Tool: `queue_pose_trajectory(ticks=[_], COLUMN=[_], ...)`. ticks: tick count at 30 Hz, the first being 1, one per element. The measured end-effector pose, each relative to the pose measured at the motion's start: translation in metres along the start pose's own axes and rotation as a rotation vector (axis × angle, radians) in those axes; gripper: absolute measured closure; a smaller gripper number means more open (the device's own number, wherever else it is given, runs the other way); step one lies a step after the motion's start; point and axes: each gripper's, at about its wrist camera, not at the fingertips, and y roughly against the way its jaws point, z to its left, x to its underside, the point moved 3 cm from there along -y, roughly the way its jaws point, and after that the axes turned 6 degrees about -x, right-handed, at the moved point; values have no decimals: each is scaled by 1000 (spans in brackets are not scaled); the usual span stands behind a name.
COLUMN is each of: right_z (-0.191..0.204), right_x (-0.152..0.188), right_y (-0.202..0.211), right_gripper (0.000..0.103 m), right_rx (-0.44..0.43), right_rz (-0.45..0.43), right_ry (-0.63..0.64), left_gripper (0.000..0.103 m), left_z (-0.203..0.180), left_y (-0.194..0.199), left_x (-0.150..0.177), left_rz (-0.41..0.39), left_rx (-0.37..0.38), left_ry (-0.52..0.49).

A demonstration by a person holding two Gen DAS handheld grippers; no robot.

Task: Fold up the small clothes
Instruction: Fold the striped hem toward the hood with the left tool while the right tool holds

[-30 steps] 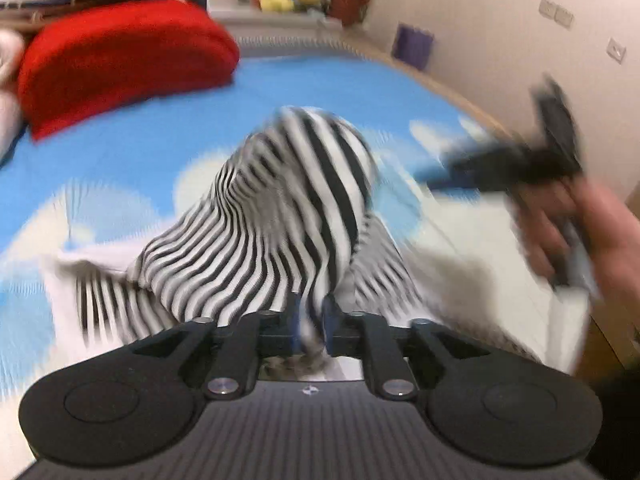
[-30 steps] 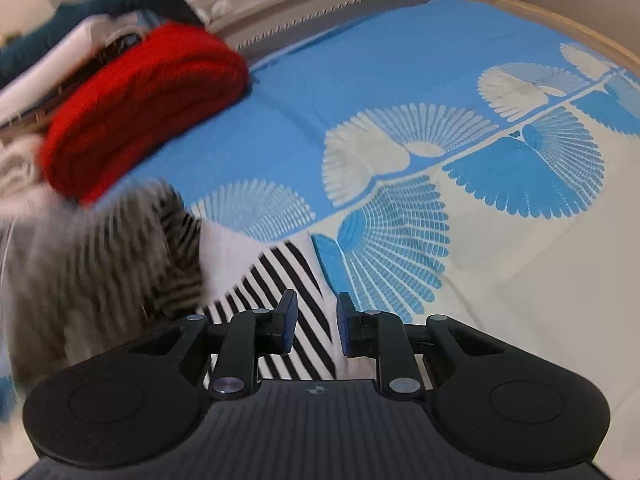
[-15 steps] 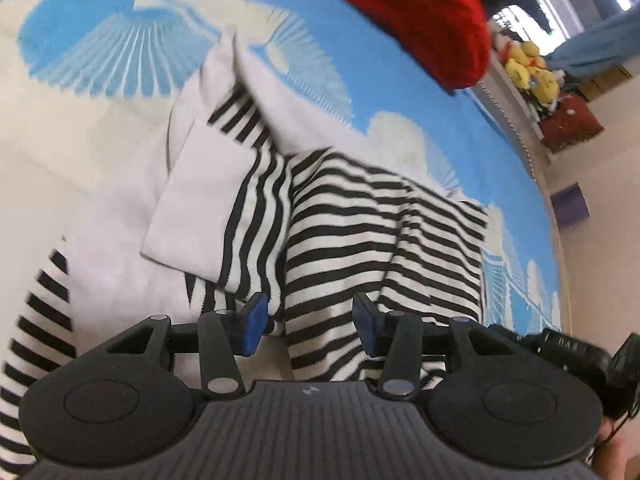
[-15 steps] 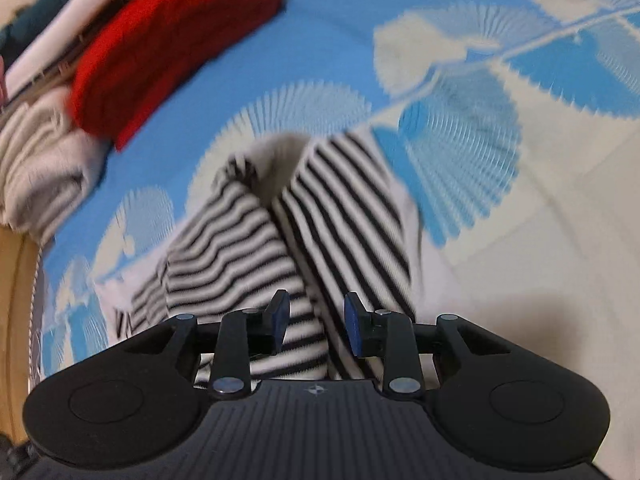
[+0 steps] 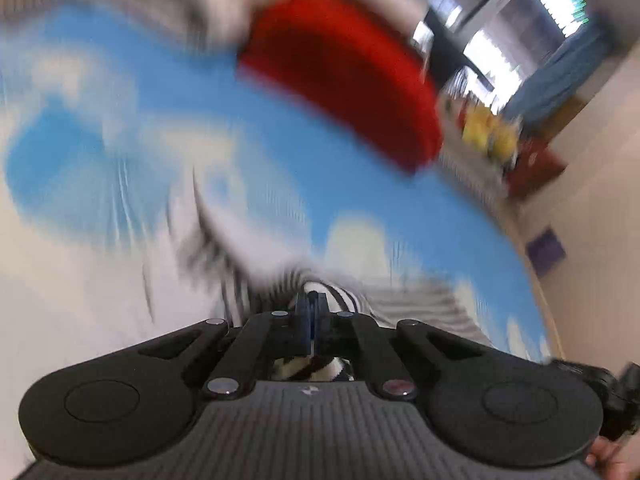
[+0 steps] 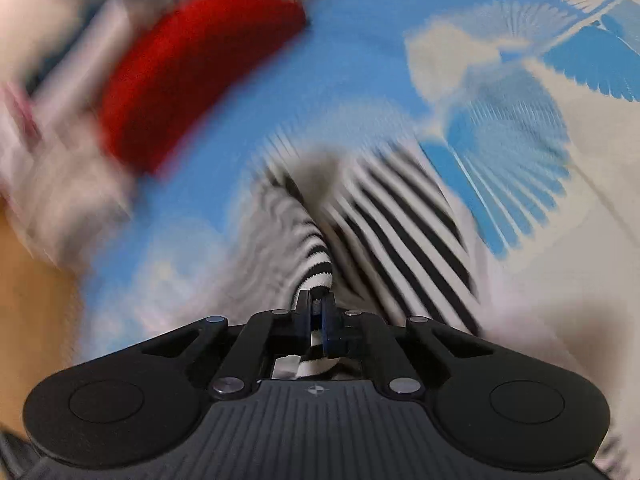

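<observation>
Softly ribbed striped garment point(image 6: 316, 264), bunched.

Both cams sit just behind their own claw, looking fwd along the fingers and angled down at the bed point(image 5: 280, 184), very close to the fabric. Left wrist view: left claw point(image 5: 311, 312) at bottom centre, room wall and window upper right. Right wrist view: right claw point(image 6: 317, 312) at bottom centre, bed edge at left. Both views blurred. Shared: striped garment point(image 6: 392, 220) right at the fingertips, blue patterned bedsheet, red folded item point(image 5: 344, 80) further back.
</observation>
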Motion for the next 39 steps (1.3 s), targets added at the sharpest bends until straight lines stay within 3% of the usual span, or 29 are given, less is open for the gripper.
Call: queue_pose_trajectory(ticks=[2,4,6,8,9,11,14,15,16,17,19,20,22,23,24,25,28,30,32,33,36,37,39], right_z=[6,2,-13,-33,-44,-55,-43,-37,-33,-28,-24,-24,-27,-30,-32,-33,-26,-16,-17,-23,-34,-29,-4], right_x=[-11,-11,-3,13,22,34,32,28,25,22,21,22,26,28,30,31,27,28,33,37,38,34,28], right_y=[22,30,21,5,-2,-10,-10,-8,-6,-4,-5,-7,-15,-20,-25,-27,-25,-20,-24,-27,-29,-24,-13], right_gripper=[99,99,99,99,99,98,93,93,91,79,69,69,69,71,76,97,99,99,99,98,89,85,84], right_rx=[-71,-82,-5,140,208,274,292,283,272,259,237,232,240,247,255,256,232,222,270,311,387,395,366], right_rz=[-96,-121,-42,80,138,209,209,179,155,136,122,127,155,172,191,197,151,135,159,182,183,138,31], right_ry=[-24,-53,-108,-157,-189,-216,-138,-104,-79,-48,-18,-12,-17,-22,-26,-30,-38,-16,-6,-28,-74,-58,57], left_gripper=[102,102,102,102,102,100,87,74,69,69,69,70,95,99,100,100,100,100,99,92,91,91,91], left_z=[6,18,31,46,55,68,59,54,50,47,44,44,44,41,38,36,34,31,32,30,9,-2,-18], left_y=[12,8,-14,-37,-44,-47,-44,-43,-42,-43,-52,-55,-60,-61,-58,-56,-48,-56,-69,-69,-45,-36,-31], left_x=[-9,-5,13,38,48,55,39,34,32,31,35,38,43,42,40,36,27,36,51,54,35,28,22], left_rz=[-66,-26,139,330,387,415,349,319,298,290,299,307,328,313,272,233,166,221,338,341,143,60,5], left_rx=[-3,-19,-103,-193,-215,-216,-162,-151,-146,-145,-140,-137,-143,-150,-173,-198,-217,-281,-318,-343,-391,-378,-305], left_ry=[20,81,117,143,186,278,234,208,190,173,173,175,151,128,95,68,48,2,-21,-38,-166,-228,-282])
